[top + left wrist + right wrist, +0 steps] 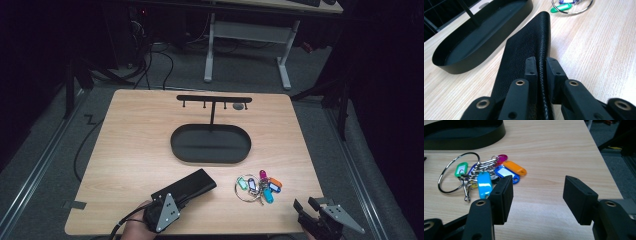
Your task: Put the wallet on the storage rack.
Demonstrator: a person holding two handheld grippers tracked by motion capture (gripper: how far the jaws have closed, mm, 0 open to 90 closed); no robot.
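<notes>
**benchguy:** Biggest thing first: the wooden table has loads of bare top on its left half and along the far edge. The right edge runs close past the right gripper, and the floor drops off right beside it. Near edge is where both hands come in.

**keyz42:** And the black oval tray?

**benchguy:** Sits centre, a bit toward the far side, with a thin post rising from it to a hook bar. Open wood all round its rim, so there's room to pass on either side.

**keyz42:** What's the left doing?

**benchguy:** The left gripper is clamped on the near end of the black leather wallet, pads pressing both sides of its stitched edge. The wallet lies near-centre on the table, pointing away toward the tray's near rim, close to it but apart.

**keyz42:** Right one?

**benchguy:** Jaws stand apart with nothing between them, hovering at the near right corner. The key ring with coloured tags lies just beyond its left jaw, right of the wallet's far end, not touching either. A clear strip of wood sits between keys and the right edge.
</notes>
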